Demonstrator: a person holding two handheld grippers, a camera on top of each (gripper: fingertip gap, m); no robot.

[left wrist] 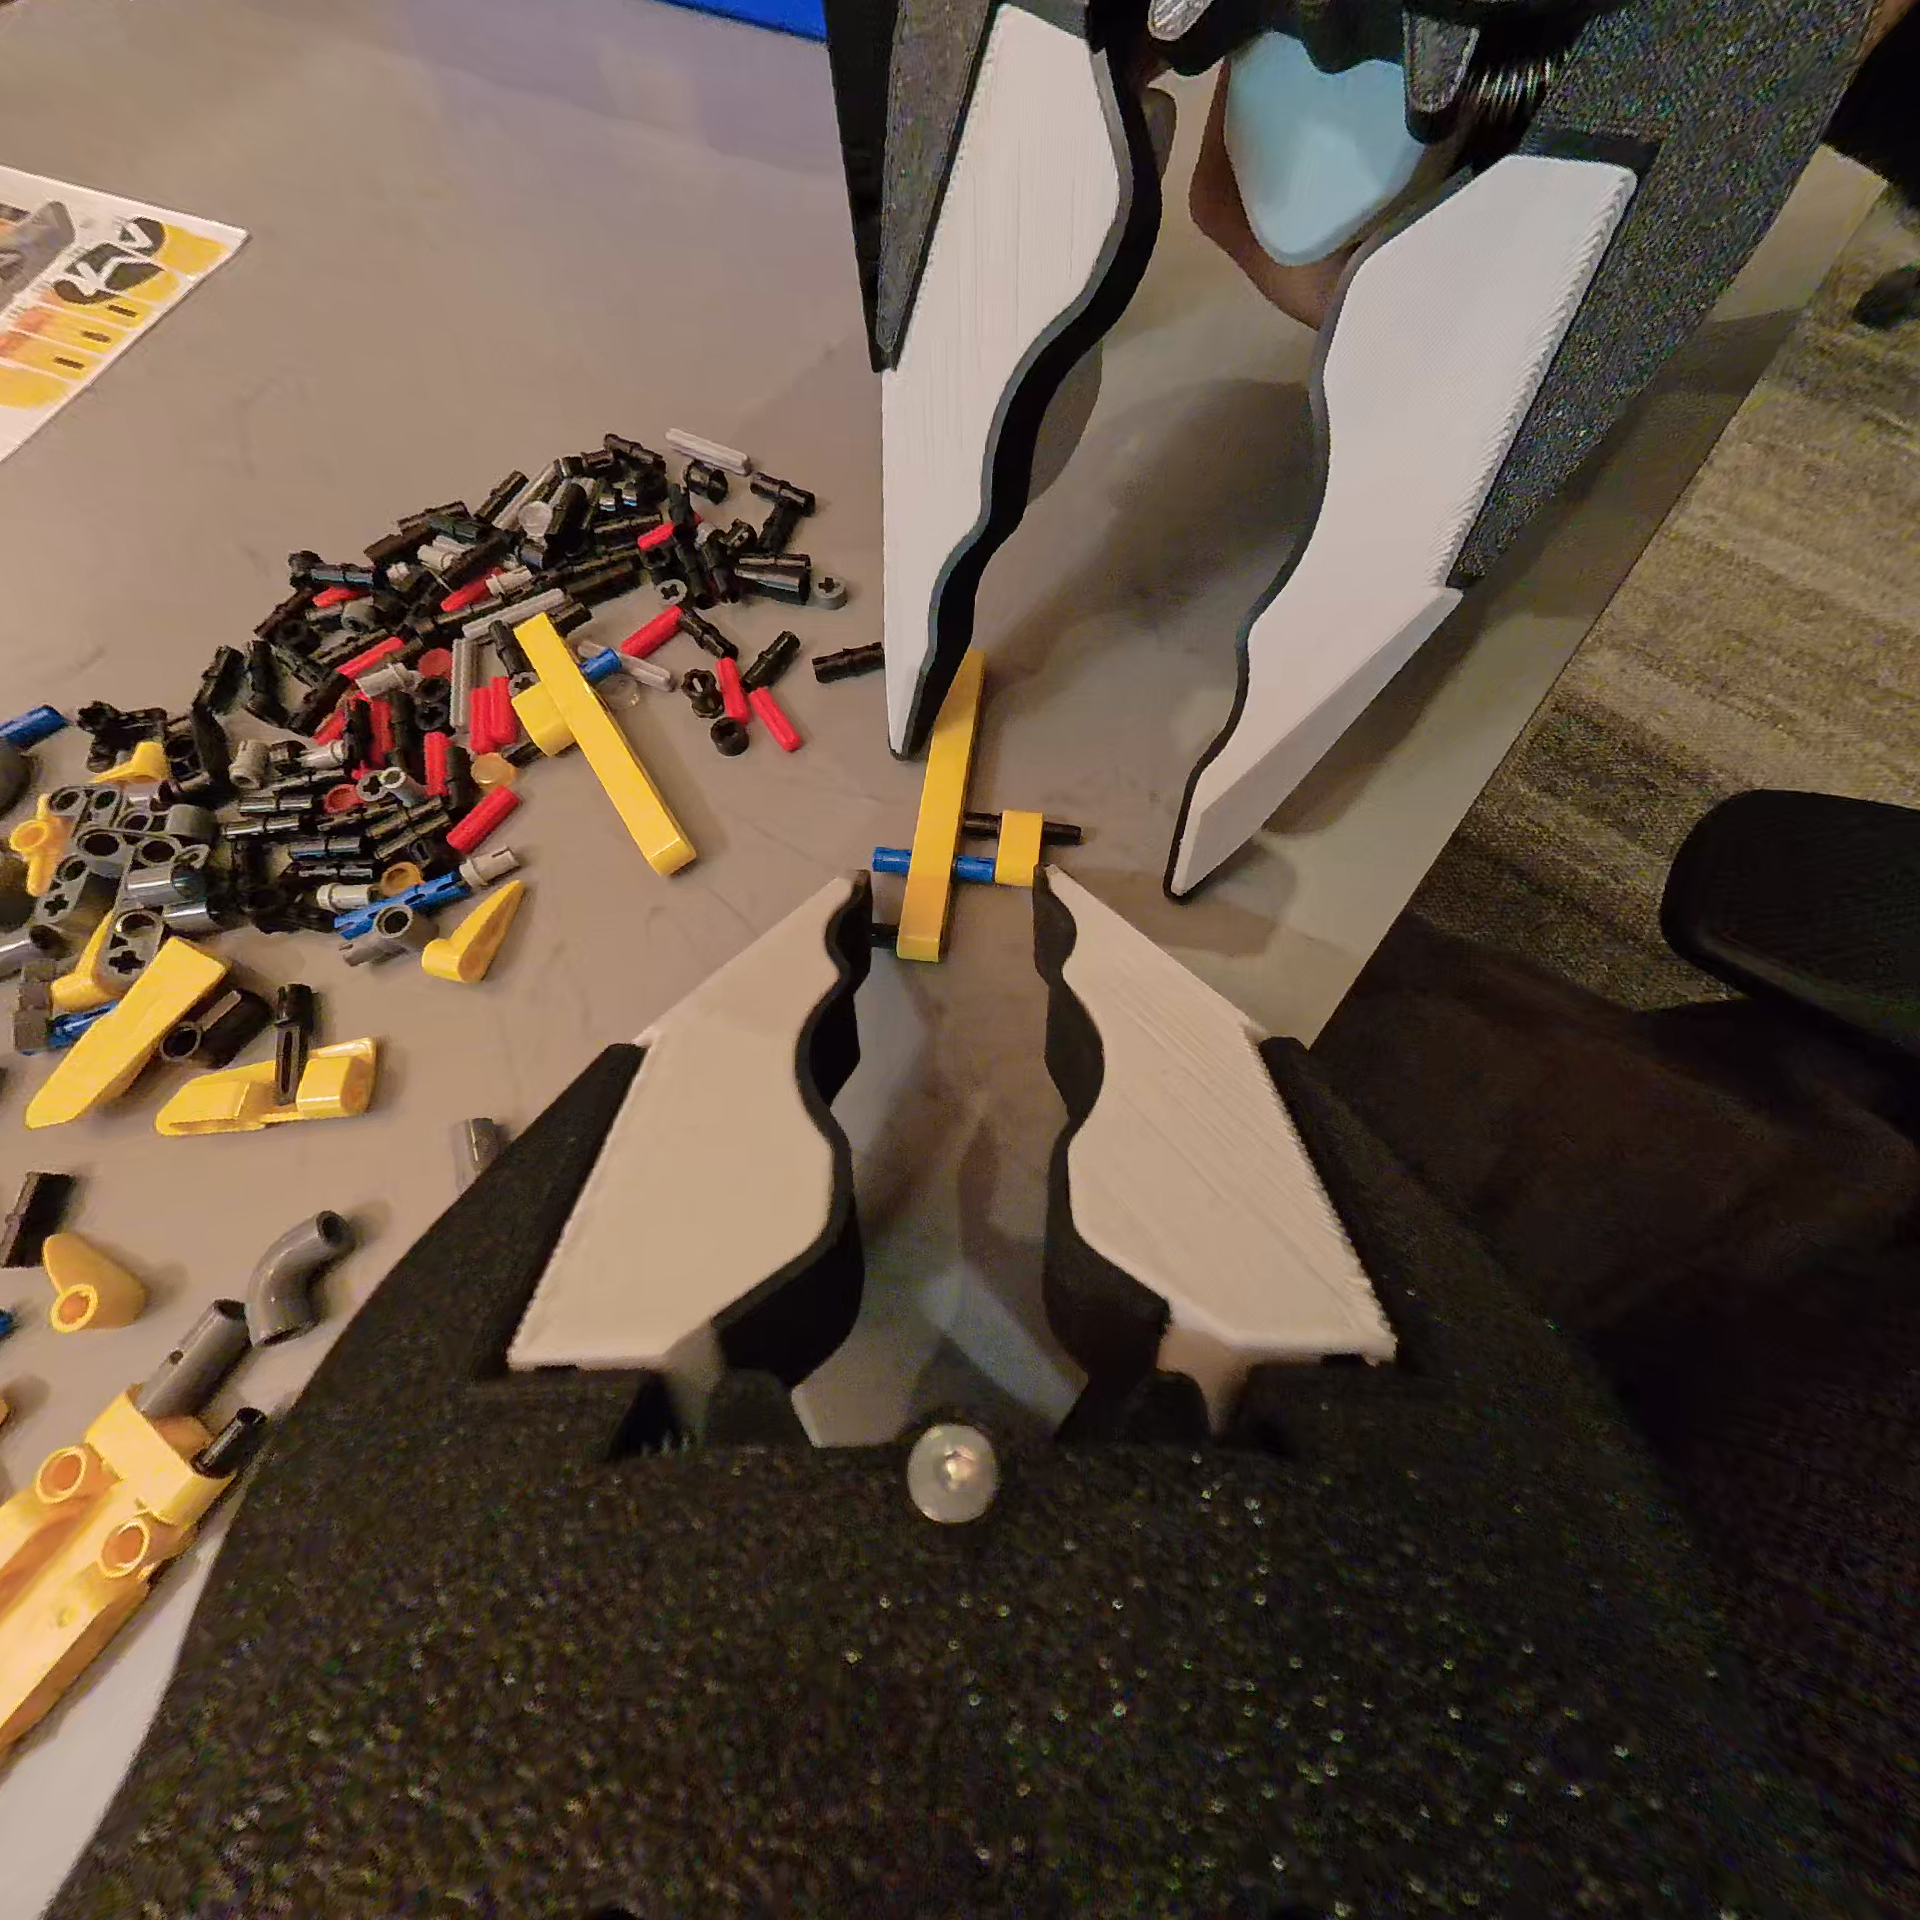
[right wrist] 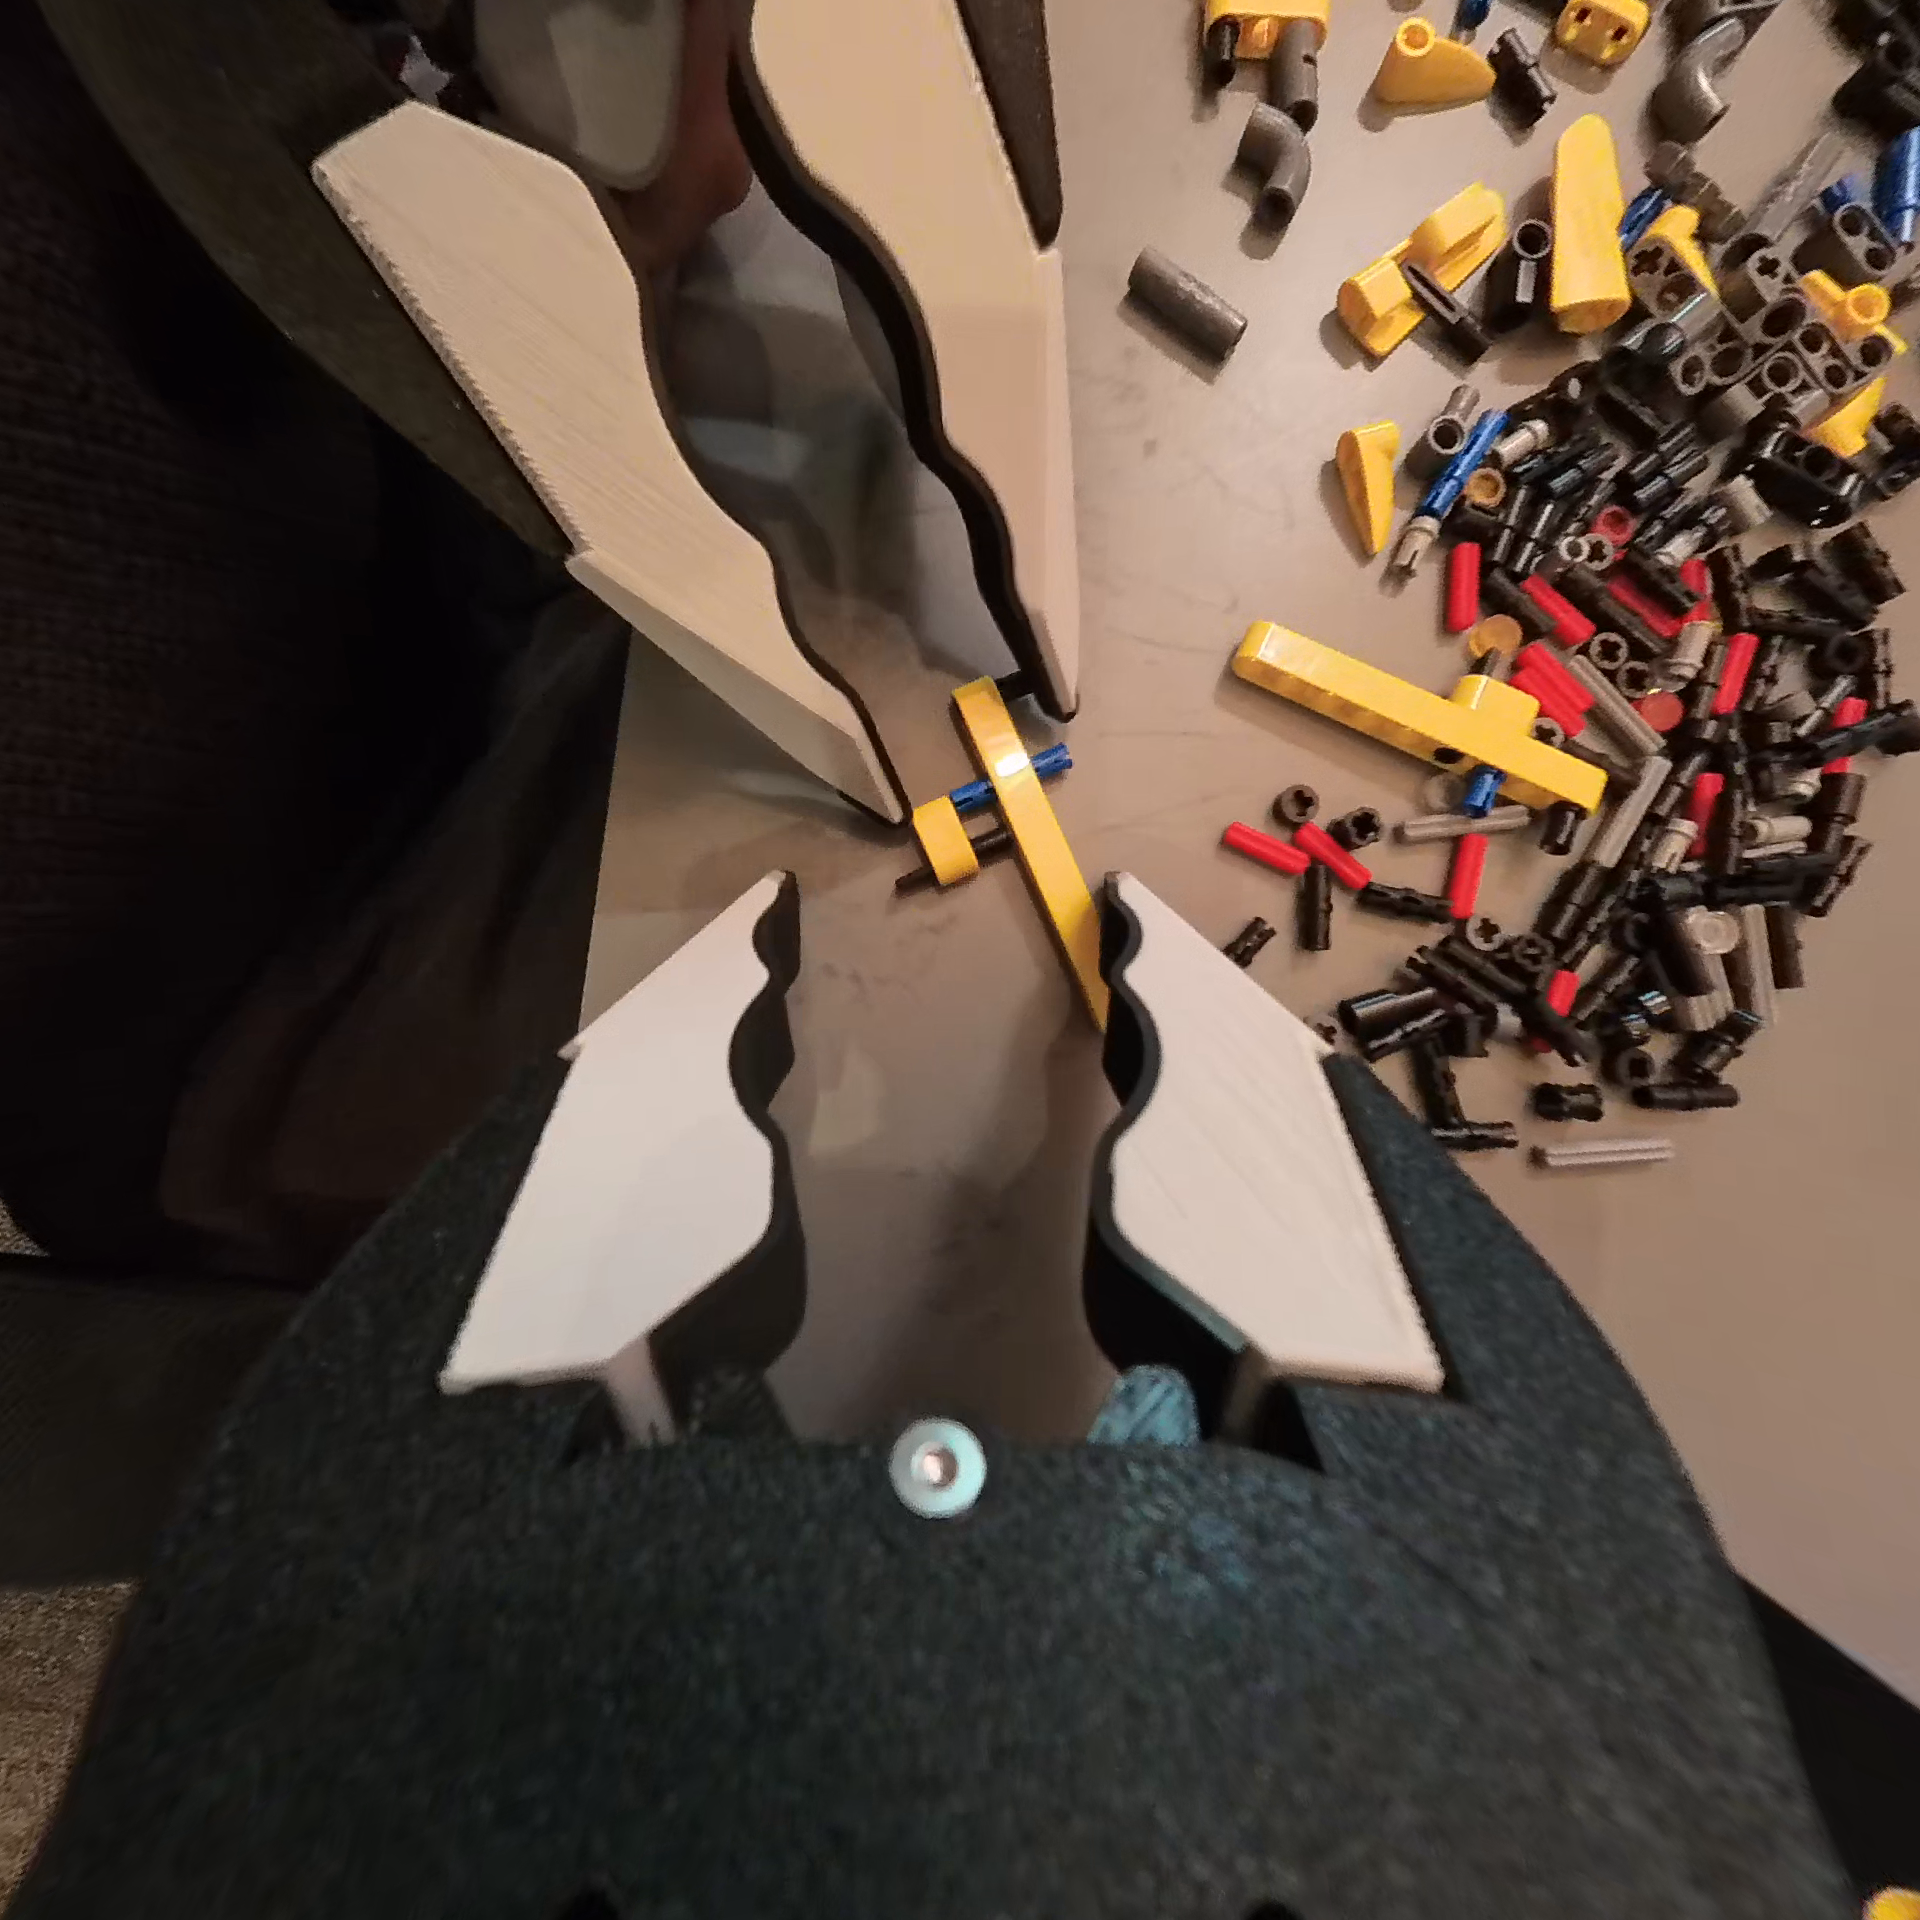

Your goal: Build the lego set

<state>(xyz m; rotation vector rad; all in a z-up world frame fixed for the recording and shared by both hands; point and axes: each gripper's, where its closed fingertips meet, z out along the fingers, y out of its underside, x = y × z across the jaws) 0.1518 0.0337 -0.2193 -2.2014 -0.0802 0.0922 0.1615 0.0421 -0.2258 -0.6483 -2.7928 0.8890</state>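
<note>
While both sets of jaws stand apart and grip nothing, the left gripper [left wrist: 951, 899] and right gripper [right wrist: 948, 883] flank a small yellow beam assembly [left wrist: 943, 821] lying on the table [left wrist: 468, 343], beside a pile of loose pieces [left wrist: 499, 665].

Left gripper [left wrist: 951, 896] fingers [left wrist: 727, 1122] flank a yellow beam [left wrist: 940, 821].

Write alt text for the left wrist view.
The open left gripper faces the open right gripper across a small yellow beam assembly with blue and black pins, lying on a grey table. A pile of loose building pieces lies to the left.
</note>
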